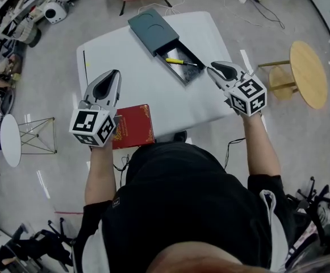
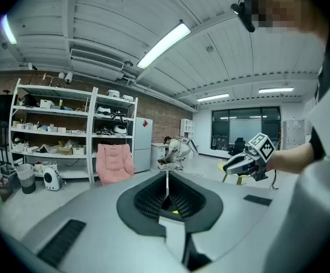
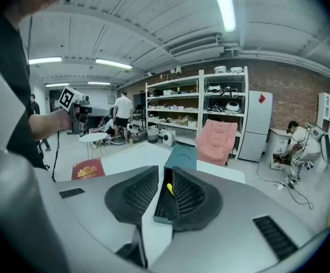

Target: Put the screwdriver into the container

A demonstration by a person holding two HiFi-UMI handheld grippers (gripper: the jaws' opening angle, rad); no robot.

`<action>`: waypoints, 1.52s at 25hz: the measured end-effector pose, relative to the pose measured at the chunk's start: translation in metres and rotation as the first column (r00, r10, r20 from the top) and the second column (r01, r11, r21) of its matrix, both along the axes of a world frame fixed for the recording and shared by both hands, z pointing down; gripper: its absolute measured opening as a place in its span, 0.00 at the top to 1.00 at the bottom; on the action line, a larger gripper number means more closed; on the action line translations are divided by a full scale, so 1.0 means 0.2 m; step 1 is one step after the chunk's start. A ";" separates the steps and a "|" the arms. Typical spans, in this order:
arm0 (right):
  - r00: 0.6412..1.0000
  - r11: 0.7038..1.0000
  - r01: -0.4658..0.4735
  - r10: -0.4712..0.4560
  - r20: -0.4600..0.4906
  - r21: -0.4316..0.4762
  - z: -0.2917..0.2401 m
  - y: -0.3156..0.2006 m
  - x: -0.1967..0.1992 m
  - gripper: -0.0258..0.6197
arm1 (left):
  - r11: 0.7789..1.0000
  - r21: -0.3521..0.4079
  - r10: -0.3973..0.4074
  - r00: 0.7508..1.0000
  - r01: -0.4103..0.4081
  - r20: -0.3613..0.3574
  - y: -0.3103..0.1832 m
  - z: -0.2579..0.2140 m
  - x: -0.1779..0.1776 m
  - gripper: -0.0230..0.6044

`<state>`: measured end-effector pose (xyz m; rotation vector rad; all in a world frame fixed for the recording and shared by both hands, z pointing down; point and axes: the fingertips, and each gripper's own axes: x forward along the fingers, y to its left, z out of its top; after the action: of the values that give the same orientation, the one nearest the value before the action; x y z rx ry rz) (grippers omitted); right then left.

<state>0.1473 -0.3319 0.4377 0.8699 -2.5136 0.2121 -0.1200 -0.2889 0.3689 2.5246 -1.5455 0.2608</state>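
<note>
Lying inside the container (image 1: 189, 73), the screwdriver (image 1: 180, 62); red book (image 1: 134, 126) near left tool (image 1: 116, 74)

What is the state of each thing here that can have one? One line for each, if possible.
Container: sliding lid pushed partly back, tray exposed.
Screwdriver: lying inside the container's open part.
Red book: closed, flat at the table's near edge.
Left gripper: shut, empty.
Right gripper: jaws slightly apart, empty.

Gripper (image 3: 165, 174) jaws narrowly apart, screwdriver (image 3: 168, 189) in container (image 3: 180, 157)
</note>
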 end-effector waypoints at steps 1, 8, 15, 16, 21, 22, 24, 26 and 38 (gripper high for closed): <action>0.999 1.000 -0.025 0.025 0.029 0.006 -0.04 0.01 -0.02 0.82 | 1.000 0.004 0.007 1.000 -0.007 -0.001 0.00 -0.01 -0.03 0.92; 0.951 0.979 -0.194 0.172 0.258 0.062 -0.33 0.07 -0.22 0.85 | 0.997 0.051 0.061 0.998 -0.060 -0.022 -0.03 -0.10 -0.22 0.92; 0.925 0.967 -0.215 0.157 0.346 0.136 -0.56 0.20 -0.44 0.88 | 0.989 0.119 0.092 0.995 -0.086 -0.043 -0.02 -0.21 -0.37 0.92; 0.925 0.965 -0.208 0.142 0.353 0.157 -0.58 0.21 -0.46 0.88 | 0.988 0.126 0.092 0.995 -0.086 -0.045 -0.01 -0.21 -0.39 0.92; 0.910 0.956 -0.212 0.117 0.399 0.203 -0.68 0.30 -0.43 0.89 | 0.989 0.133 0.075 0.996 -0.069 -0.039 0.03 -0.22 -0.41 0.92; 0.901 0.953 -0.222 0.119 0.417 0.207 -0.70 0.31 -0.39 0.89 | 0.989 0.134 0.067 0.997 -0.062 -0.031 0.04 -0.22 -0.41 0.92; 0.892 0.941 -0.248 0.129 0.434 0.230 -0.72 0.33 -0.30 0.90 | 0.990 0.132 0.044 0.999 -0.041 -0.020 0.06 -0.23 -0.41 0.92; 0.891 0.926 -0.278 0.148 0.429 0.257 -0.72 0.33 -0.20 0.91 | 0.992 0.127 0.024 1.000 -0.021 -0.017 0.07 -0.22 -0.40 0.92; 0.871 0.926 -0.288 0.147 0.469 0.244 -0.68 0.29 0.04 0.91 | 0.994 0.113 0.003 1.000 -0.002 -0.008 0.05 -0.21 -0.22 0.92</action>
<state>0.1545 -0.2732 0.3021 1.3749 -2.9170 0.0984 -0.1631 -0.2796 0.3265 2.6088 -1.5978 0.1669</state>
